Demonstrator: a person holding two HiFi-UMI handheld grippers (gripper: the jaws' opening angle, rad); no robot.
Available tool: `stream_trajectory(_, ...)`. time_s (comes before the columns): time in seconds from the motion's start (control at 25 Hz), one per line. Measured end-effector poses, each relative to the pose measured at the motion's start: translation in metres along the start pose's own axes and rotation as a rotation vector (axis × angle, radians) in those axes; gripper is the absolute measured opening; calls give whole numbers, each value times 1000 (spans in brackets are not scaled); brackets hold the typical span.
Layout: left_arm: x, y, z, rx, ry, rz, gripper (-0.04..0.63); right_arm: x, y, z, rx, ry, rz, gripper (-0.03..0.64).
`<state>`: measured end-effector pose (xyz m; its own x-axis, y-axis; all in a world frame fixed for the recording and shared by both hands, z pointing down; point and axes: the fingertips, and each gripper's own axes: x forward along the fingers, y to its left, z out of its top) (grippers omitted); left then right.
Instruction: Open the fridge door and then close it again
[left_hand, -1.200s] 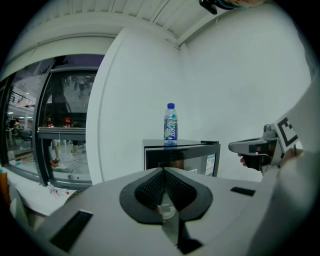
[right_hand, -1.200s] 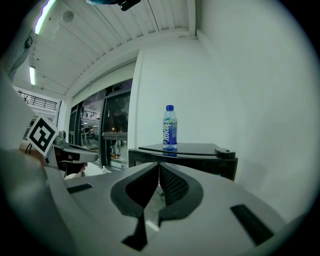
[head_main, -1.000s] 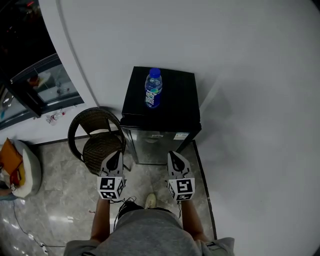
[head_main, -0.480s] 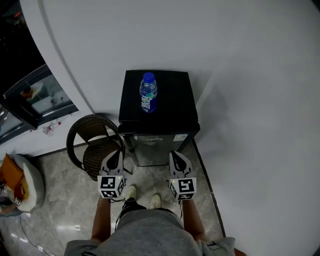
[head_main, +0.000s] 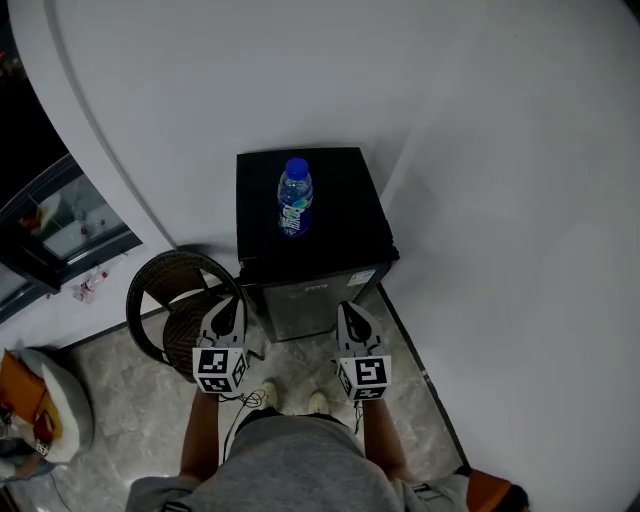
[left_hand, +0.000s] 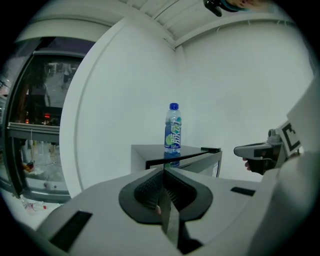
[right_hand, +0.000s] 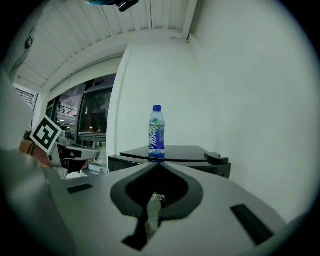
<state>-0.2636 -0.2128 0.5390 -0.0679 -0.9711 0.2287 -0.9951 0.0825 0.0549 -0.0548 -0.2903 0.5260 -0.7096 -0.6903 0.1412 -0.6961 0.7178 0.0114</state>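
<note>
A small black fridge (head_main: 300, 250) stands against the white wall, its grey door (head_main: 310, 308) closed and facing me. A blue-capped water bottle (head_main: 293, 198) stands upright on its black top (left_hand: 172, 131) (right_hand: 156, 132). My left gripper (head_main: 227, 312) hovers just in front of the door's left side, jaws shut with nothing in them. My right gripper (head_main: 352, 315) hovers before the door's right side, also shut and empty. In the left gripper view the right gripper (left_hand: 265, 150) shows at the right edge. Neither gripper touches the fridge.
A dark wicker chair (head_main: 175, 305) stands just left of the fridge, under my left gripper. The white wall (head_main: 480, 200) closes in on the right. A glass window or cabinet (head_main: 55, 230) is at far left, bags (head_main: 30, 410) on the marble floor.
The view has shifted toward the fridge, which now sits more centred and a little higher in the frame. Both grippers stay shut and keep their places before the door.
</note>
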Motion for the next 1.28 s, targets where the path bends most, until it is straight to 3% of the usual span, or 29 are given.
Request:
stream_trajectory(0.16, 5, 5, 0, 23, -7, -74, 17, 2, 4, 0, -6, 3, -45, 25)
stream_trajectory(0.4, 21, 11, -5, 6, 34, -169, 156, 2, 3, 4, -12, 3, -114, 25)
stream_trajectory(0.68, 37, 9, -12, 23, 72, -270, 236, -12, 2, 0, -12, 13, -216, 25)
stream_trajectory(1.28, 64, -1, -20, 64, 105, -436, 258, -42, 1, -14, 7, 49, -417, 25)
